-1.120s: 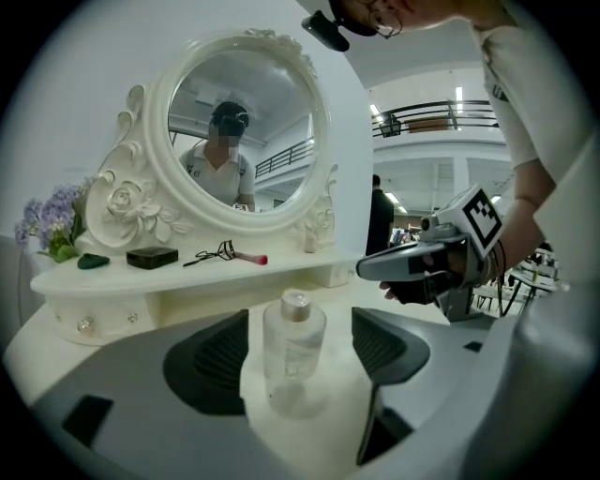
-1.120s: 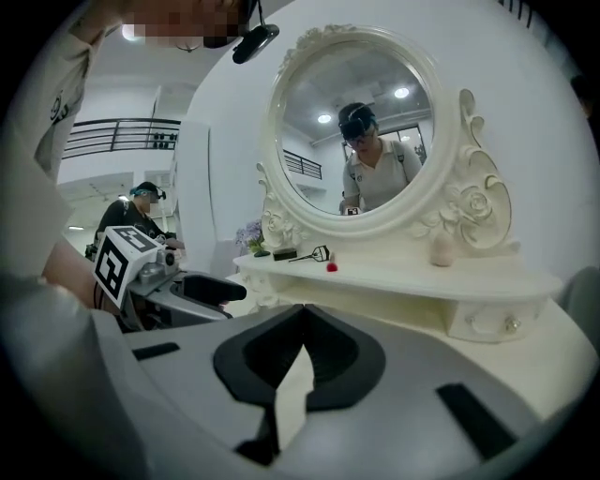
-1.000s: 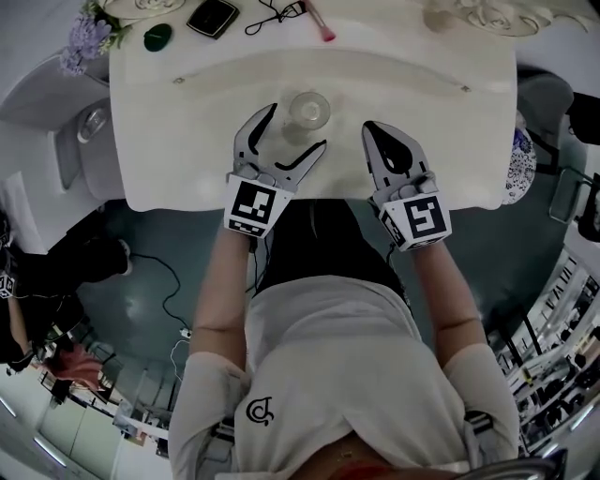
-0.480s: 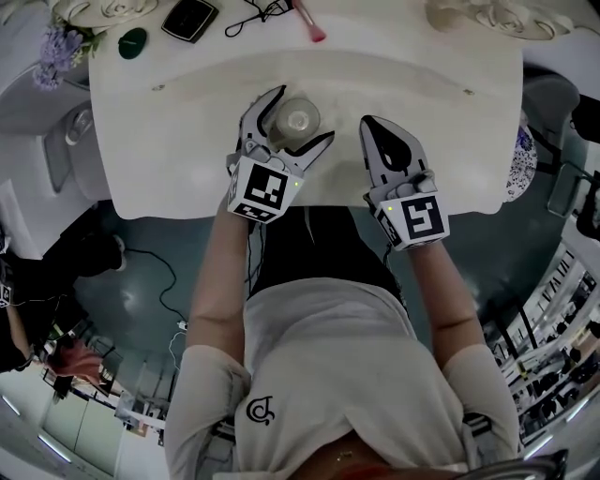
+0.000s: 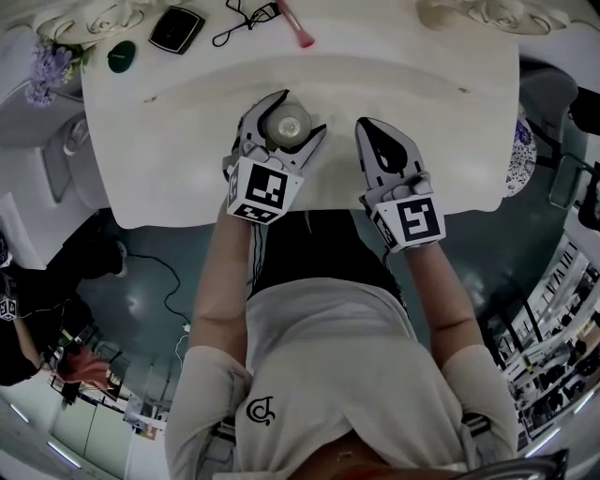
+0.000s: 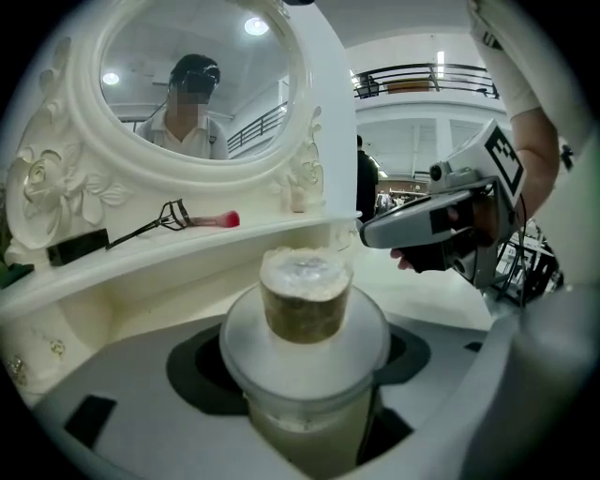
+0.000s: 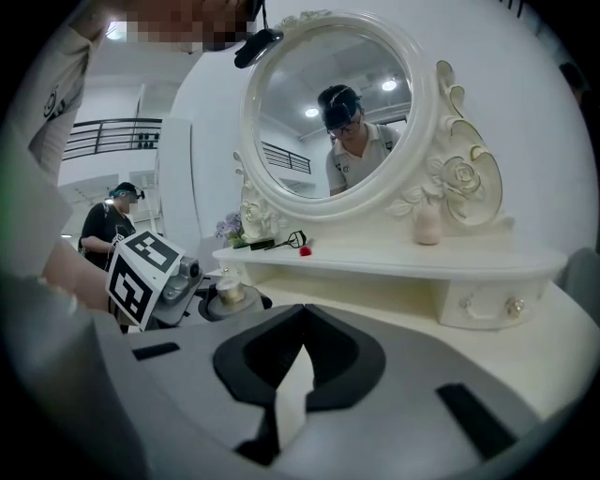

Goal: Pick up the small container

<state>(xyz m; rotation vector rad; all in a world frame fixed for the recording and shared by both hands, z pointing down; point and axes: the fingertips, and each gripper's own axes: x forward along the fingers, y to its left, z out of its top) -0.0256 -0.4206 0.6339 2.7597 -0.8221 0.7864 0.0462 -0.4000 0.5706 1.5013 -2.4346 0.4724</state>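
Observation:
The small container (image 5: 286, 123), a clear jar with a wide white lid and a brownish cap, stands upright on the white dressing table (image 5: 159, 122) near its front edge. My left gripper (image 5: 302, 113) reaches around it, one jaw on each side, and the jaws are closing. In the left gripper view the container (image 6: 305, 319) fills the space between the jaws, with a thin dark gap showing on its right side. My right gripper (image 5: 368, 128) hovers beside it to the right, shut and holding nothing, its tips together (image 7: 300, 306).
A black compact (image 5: 176, 29), an eyelash curler (image 5: 246, 11), a pink-tipped tool (image 5: 298, 28) and a green object (image 5: 121, 55) lie along the raised back shelf. An ornate white mirror (image 6: 202, 84) stands behind, with a small pale vase (image 7: 427, 223) at its right and purple flowers (image 5: 45, 70) at far left.
My left gripper has moved forward from in front of the container to around it, and its jaws have narrowed on it. The right gripper has barely moved.

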